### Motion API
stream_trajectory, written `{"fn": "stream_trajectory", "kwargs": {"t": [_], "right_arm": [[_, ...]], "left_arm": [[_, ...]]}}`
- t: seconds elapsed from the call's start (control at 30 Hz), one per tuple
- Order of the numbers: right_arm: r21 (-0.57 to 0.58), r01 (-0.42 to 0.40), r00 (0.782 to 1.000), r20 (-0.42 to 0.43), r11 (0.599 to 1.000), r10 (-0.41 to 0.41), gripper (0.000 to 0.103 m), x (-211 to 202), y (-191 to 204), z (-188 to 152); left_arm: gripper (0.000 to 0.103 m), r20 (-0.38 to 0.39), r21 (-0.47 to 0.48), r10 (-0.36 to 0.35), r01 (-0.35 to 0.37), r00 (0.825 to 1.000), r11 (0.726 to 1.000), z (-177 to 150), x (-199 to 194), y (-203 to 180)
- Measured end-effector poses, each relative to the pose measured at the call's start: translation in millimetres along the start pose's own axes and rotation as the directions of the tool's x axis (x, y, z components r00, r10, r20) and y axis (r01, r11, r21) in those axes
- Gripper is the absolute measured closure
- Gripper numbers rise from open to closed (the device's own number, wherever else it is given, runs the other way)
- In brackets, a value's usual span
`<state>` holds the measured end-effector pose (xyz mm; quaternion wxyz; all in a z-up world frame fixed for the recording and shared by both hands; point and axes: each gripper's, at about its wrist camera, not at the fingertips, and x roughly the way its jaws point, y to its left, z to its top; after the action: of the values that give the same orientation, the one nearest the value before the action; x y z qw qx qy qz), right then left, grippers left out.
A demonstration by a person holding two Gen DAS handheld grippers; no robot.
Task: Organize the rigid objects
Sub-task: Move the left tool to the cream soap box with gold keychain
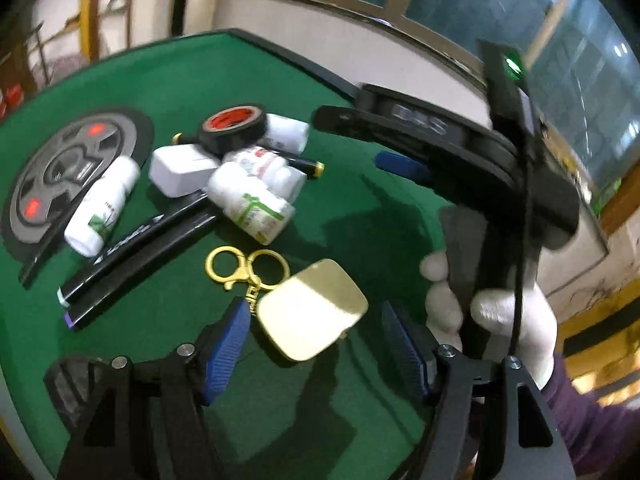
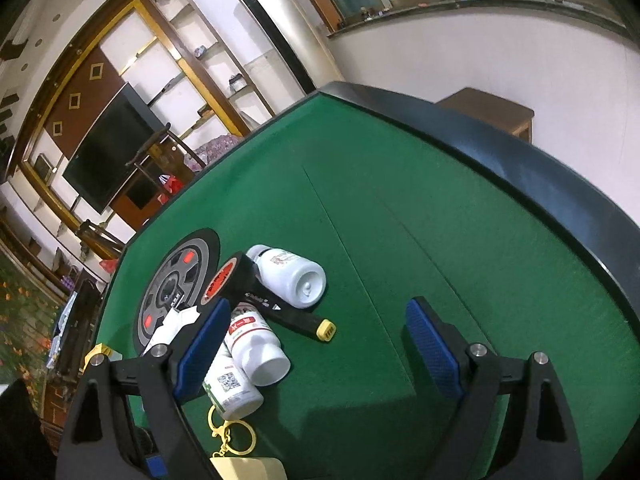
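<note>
Here the left gripper [image 1: 316,348] stands open around the flat gold metal keyring tag [image 1: 312,310]; the right gripper [image 2: 320,354] hangs open over green felt table [image 2: 400,220]

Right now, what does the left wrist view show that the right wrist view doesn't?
Only the left wrist view shows the right claw in a white-gloved hand, the whole gold tag between the open left claw fingers, the white box, and two black markers. Only the right wrist view shows the television and shelving. Both show the green table, black tape roll, white bottles, and yellow-capped marker.
</note>
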<state>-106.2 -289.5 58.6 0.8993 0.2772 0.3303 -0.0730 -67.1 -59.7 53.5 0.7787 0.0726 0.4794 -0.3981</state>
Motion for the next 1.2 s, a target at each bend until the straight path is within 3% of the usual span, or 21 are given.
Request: {"fn": "stream_trajectory", "kwargs": {"t": [0.13,0.27,0.33,0.5,0.6,0.67,0.73,0.83,1.0,1.07,1.13,1.2], "right_arm": [[0.034,0.002,1.0,-0.025,0.999,-0.001,0.014,6.3,-6.3,-0.5],[0.051,0.001,0.999,-0.032,0.999,0.0,0.014,7.9,-7.7,-2.1],[0.052,0.002,0.999,-0.033,0.999,0.0,0.014,8.8,-8.3,-3.3],[0.052,-0.003,0.999,-0.044,0.999,0.005,0.014,12.1,-6.8,-5.5],[0.052,-0.009,0.999,-0.053,0.999,0.012,0.014,15.0,-6.0,-7.6],[0.053,-0.004,0.999,-0.048,0.999,0.007,0.014,14.6,-5.9,-8.1],[0.058,-0.001,0.999,-0.05,0.998,0.004,0.014,16.0,-5.7,-8.2],[0.06,-0.001,0.998,-0.064,0.998,0.005,0.014,22.0,-4.0,-10.6],[0.051,0.0,0.998,-0.065,0.999,0.004,0.014,25.0,0.5,-11.2],[0.053,0.01,0.998,-0.065,0.999,-0.006,0.014,26.2,-1.5,-9.1],[0.083,0.002,0.998,-0.06,0.997,0.003,0.014,26.8,-6.7,-9.0],[0.083,0.002,0.998,-0.06,0.997,0.003,0.014,26.0,-6.3,-9.2]], "left_arm": [[0.032,-0.018,0.091,0.033,-0.031,0.999,0.995,2.1,9.7,-16.2],[0.032,0.017,0.2,0.15,-0.15,0.989,0.968,2.4,29.0,-34.1],[0.032,0.026,0.212,0.176,-0.178,0.984,0.961,1.6,30.4,-35.4],[0.039,-0.002,0.235,0.158,-0.153,0.987,0.96,0.0,25.3,-41.4],[0.038,0.008,0.253,0.192,-0.187,0.981,0.949,2.5,32.0,-43.8],[0.035,0.011,0.255,0.21,-0.205,0.978,0.945,5.0,34.5,-40.7],[0.026,0.003,0.25,0.199,-0.194,0.98,0.949,8.4,36.9,-34.2],[0.022,-0.064,0.285,0.18,-0.155,0.982,0.946,3.2,50.2,-30.4],[0.016,-0.046,0.264,0.167,-0.149,0.985,0.953,1.0,60.4,-30.2],[0.019,-0.036,0.246,0.166,-0.153,0.985,0.957,-0.9,62.8,-29.7],[0.032,-0.022,0.217,0.164,-0.155,0.986,0.964,-2.4,57.9,-27.6],[0.032,-0.022,0.149,0.132,-0.128,0.991,0.981,-3.3,53.8,-20.3]]}}
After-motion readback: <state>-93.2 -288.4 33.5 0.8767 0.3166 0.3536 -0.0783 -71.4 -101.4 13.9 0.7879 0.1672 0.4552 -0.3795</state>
